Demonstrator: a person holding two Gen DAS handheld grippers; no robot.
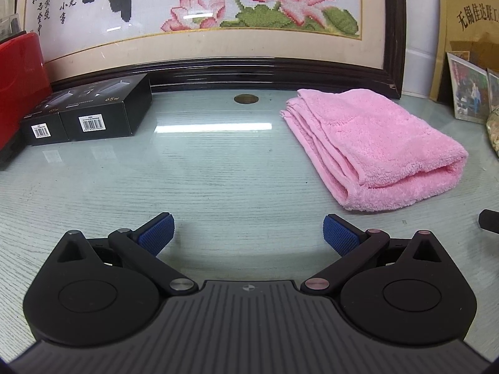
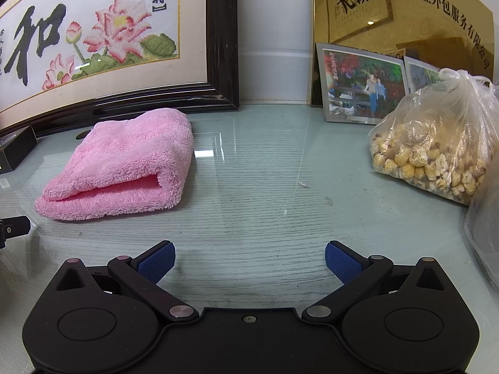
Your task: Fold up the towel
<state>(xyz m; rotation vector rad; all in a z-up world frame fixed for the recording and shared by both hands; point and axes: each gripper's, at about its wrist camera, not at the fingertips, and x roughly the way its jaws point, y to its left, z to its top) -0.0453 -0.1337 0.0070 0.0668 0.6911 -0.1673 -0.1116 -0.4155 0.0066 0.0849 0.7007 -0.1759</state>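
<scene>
Right now the pink towel (image 1: pixel 374 146) lies folded into a thick bundle on the glass-topped table (image 1: pixel 218 180), just in front of the big framed lotus embroidery (image 1: pixel 193 25) propped against the wall. Left gripper (image 1: pixel 248 233) hangs low over the glass, jaws spread wide, nothing between its blue pads (image 1: pixel 156 233), the towel ahead and to its right. Right gripper (image 2: pixel 249 260) is likewise released and empty, the towel ahead on its left. Left of the towel sit two black boxes (image 1: pixel 93 115); to its right, a clear bag of pale dried pieces (image 2: pixel 436 143) and standing photos (image 2: pixel 361 84).
</scene>
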